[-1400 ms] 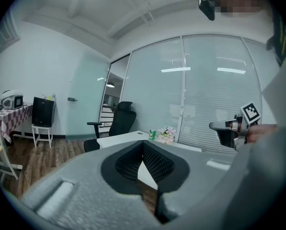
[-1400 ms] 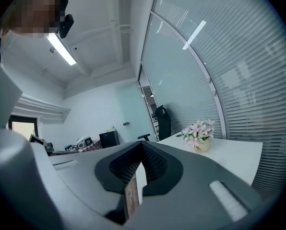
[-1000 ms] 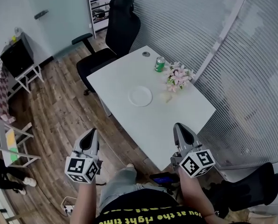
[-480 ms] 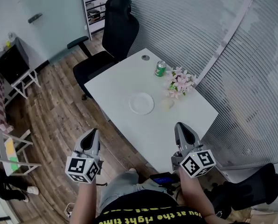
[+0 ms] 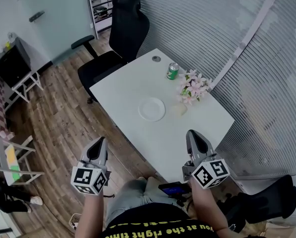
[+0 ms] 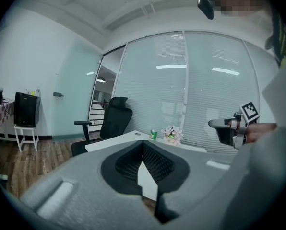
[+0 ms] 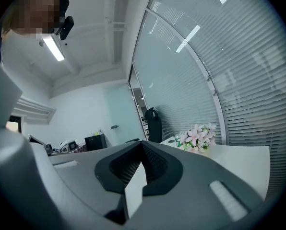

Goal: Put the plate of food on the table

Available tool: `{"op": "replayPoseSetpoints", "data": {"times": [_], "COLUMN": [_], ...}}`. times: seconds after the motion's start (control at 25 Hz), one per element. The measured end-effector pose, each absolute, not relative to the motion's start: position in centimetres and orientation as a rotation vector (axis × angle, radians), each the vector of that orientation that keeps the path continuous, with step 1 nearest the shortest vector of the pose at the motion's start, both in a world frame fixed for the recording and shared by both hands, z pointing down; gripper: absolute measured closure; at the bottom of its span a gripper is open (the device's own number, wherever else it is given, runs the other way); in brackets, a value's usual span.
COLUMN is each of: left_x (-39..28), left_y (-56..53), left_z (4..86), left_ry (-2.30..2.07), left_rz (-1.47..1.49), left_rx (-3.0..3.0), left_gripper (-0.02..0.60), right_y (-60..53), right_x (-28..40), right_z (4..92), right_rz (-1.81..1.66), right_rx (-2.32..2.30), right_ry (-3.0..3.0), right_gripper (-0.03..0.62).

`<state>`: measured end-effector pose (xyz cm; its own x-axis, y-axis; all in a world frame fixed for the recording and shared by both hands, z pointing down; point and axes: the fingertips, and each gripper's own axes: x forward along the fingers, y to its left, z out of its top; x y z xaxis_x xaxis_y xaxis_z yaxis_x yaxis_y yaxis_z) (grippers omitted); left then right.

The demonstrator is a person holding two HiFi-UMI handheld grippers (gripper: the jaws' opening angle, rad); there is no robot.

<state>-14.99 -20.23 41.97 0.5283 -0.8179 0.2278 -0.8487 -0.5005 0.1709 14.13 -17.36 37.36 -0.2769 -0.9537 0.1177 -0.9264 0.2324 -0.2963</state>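
Left gripper (image 5: 101, 142): jaws together, nothing between them; held over the wood floor (image 5: 58, 113), just short of the table's near edge.
Right gripper (image 5: 191, 134): jaws together, empty; at the near edge of the white table (image 5: 133, 83).
White plate (image 5: 151, 109): flat on the tabletop, mid-table, well apart from both grippers.
Green can (image 5: 173, 71), pink flowers (image 5: 193, 88): beyond the plate.
Black office chair (image 5: 123, 33): far end.
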Motion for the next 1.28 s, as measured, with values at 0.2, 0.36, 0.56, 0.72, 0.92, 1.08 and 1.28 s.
{"op": "replayPoseSetpoints", "data": {"times": [0.2,0.36,0.56,0.72,0.92,1.08,1.28], "left_x": [-14.7,-14.4,-13.0,-12.3,-12.0,-11.7,-11.6], "left_y": [-20.1,-20.0,-19.9,-20.0,-19.8,-20.0,-20.5], "left_z": [42.0,41.7,41.4,41.7,42.1,42.7,43.4], "left_ry": [-1.413,-1.428,-1.421,-1.411,-1.41,-1.425,-1.439], "left_rz": [0.163,0.154,0.155,0.159,0.166,0.168,0.17], "left_rx": [2.492,2.477,2.476,2.477,2.472,2.455,2.437], "left_gripper": [0.578,0.578,0.578,0.578,0.578,0.578,0.578], "right_y": [-17.5,-17.6,-17.6,-17.8,-17.6,-18.1,-19.3], "right_x": [14.5,14.8,15.6,16.1,16.3,17.0,17.7], "right_z": [37.8,37.5,37.4,37.9,38.5,39.5,40.3], "right_rz": [-0.488,-0.502,-0.518,-0.531,-0.547,-0.563,-0.565], "right_rx": [-1.818,-1.802,-1.799,-1.799,-1.796,-1.8,-1.8], "right_ry": [2.414,2.435,2.453,2.447,2.461,2.472,2.48], "right_gripper": [0.588,0.588,0.588,0.588,0.588,0.588,0.588]}}
